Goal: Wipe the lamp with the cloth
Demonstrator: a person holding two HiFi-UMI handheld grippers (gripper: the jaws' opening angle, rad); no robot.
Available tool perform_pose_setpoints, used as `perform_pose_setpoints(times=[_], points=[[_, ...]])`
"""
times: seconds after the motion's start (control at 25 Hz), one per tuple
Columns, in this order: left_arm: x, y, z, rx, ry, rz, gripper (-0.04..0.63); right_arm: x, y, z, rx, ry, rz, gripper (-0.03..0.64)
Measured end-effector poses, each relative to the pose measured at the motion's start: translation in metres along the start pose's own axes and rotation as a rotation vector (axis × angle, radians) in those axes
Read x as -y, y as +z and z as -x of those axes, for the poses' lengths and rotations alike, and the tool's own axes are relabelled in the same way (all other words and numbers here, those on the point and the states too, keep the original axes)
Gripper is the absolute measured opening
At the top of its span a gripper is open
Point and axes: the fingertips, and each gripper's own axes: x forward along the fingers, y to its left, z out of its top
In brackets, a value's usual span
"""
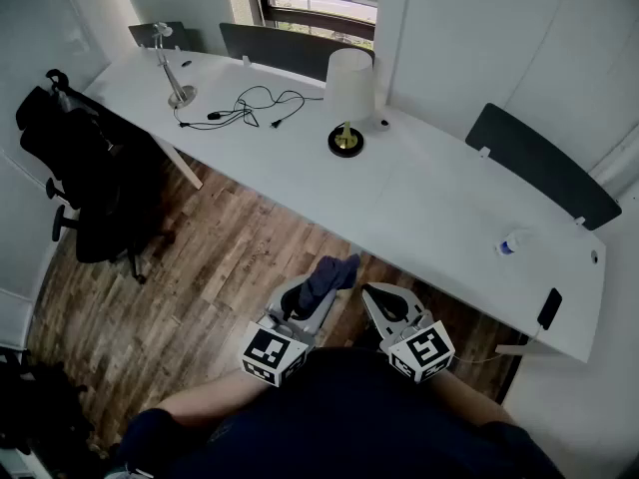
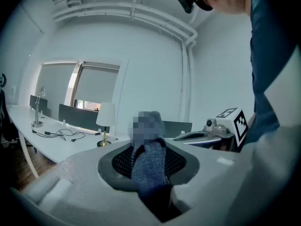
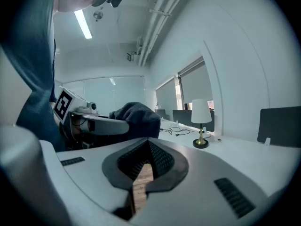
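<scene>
The lamp point(image 1: 347, 88) has a white shade and a brass stem on a round black base. It stands on the long white desk point(image 1: 419, 208), toward the far edge. Both grippers are held low over the wooden floor, well short of the desk. My left gripper point(image 1: 316, 293) is shut on a dark blue cloth point(image 1: 330, 274), which bunches up beyond the jaws. In the left gripper view the cloth point(image 2: 149, 160) fills the jaw gap, with the lamp point(image 2: 105, 117) far off. My right gripper point(image 1: 378, 296) is beside it, shut and holding nothing. The right gripper view shows the lamp point(image 3: 201, 115) and the cloth point(image 3: 137, 117).
A black office chair point(image 1: 86, 173) stands left of the desk. On the desk are a silver stand point(image 1: 179, 92), black cables point(image 1: 256, 107), a small bottle point(image 1: 511, 243) and a dark phone point(image 1: 548, 308). Dark panels point(image 1: 540, 164) line the desk's far edge.
</scene>
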Motion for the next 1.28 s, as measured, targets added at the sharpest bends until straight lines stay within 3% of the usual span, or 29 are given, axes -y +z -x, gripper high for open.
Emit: perform_pose_setpoints(times=[0.68,0.92,1.28], points=[[-0.017,-0.003,-0.005,-0.005,-0.002,0.016,0.117,0.006,0.002,-0.015,-0.001,0.014,-0.002,0.009],[-0.048,-0.003,-0.047,-0.023,0.034,0.018,0.118,0.053,0.000,-0.045,0.004,0.027,-0.035,0.009],[-0.117,0.005,-0.165,-0.092,0.138,0.060,0.118,0.175,0.019,-0.122,0.004,0.132,-0.072,0.009]])
